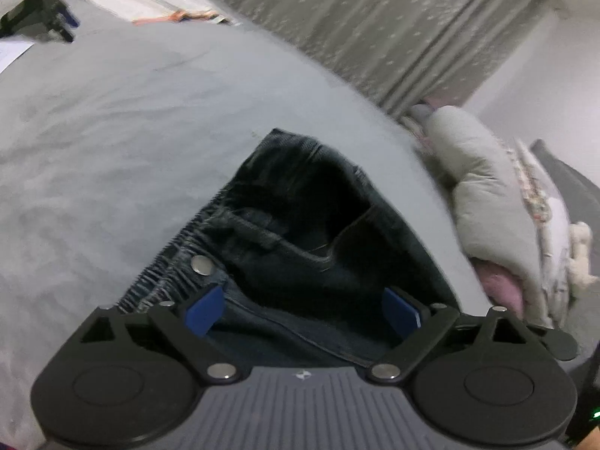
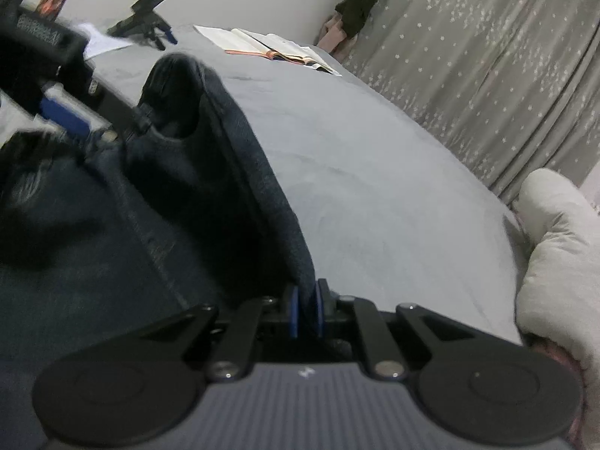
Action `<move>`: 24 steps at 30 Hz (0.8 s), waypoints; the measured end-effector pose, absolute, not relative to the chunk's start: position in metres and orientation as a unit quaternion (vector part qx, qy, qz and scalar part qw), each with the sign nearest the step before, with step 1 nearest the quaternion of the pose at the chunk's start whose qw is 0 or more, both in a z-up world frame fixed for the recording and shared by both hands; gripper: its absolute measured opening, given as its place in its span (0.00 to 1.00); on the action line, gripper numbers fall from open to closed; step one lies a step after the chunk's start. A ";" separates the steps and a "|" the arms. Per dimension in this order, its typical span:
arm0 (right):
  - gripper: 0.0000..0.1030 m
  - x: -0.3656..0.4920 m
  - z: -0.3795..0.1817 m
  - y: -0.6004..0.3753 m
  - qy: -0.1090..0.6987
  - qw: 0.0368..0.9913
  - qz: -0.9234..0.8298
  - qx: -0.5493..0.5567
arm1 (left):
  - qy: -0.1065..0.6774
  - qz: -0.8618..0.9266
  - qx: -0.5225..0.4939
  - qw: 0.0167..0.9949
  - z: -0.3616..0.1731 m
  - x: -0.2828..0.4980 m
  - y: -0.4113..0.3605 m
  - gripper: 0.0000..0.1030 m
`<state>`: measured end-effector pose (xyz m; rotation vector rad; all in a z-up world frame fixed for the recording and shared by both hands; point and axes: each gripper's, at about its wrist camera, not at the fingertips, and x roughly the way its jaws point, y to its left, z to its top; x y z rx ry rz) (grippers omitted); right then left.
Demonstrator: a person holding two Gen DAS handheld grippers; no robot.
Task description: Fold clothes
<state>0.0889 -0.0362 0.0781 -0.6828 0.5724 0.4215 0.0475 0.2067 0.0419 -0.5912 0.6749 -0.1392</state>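
Observation:
A pair of dark blue jeans (image 1: 300, 232) lies on the grey bed sheet (image 1: 112, 131), with the waistband and its metal button (image 1: 202, 264) nearest the left gripper. My left gripper (image 1: 303, 311) stands open wide over the waistband, its blue pads apart on either side of the denim. In the right wrist view my right gripper (image 2: 307, 309) is shut on a raised fold of the jeans (image 2: 225, 157), which runs up and away from its pads. One blue pad (image 2: 63, 116) of the left gripper shows blurred at the upper left.
An open book (image 2: 277, 50) and a black device (image 2: 146, 18) lie at the far end of the bed. A grey starred curtain (image 2: 487, 75) hangs along the right side. Pale pillows (image 1: 487, 195) are piled at the right, and a dark garment (image 2: 360, 3) hangs by the wall.

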 end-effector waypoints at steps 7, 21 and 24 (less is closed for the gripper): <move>0.08 0.052 0.061 -0.029 0.243 0.876 0.190 -0.372 | 0.305 -0.090 -0.270 0.909 0.053 0.032 0.198 0.91; 0.18 0.026 0.035 -0.037 0.266 0.882 0.193 -0.338 | 0.328 0.033 -0.370 0.868 0.007 0.035 0.210 0.46; 0.28 0.032 0.049 -0.060 0.291 0.900 0.184 -0.268 | 0.330 0.043 -0.367 0.868 0.007 0.036 0.206 0.35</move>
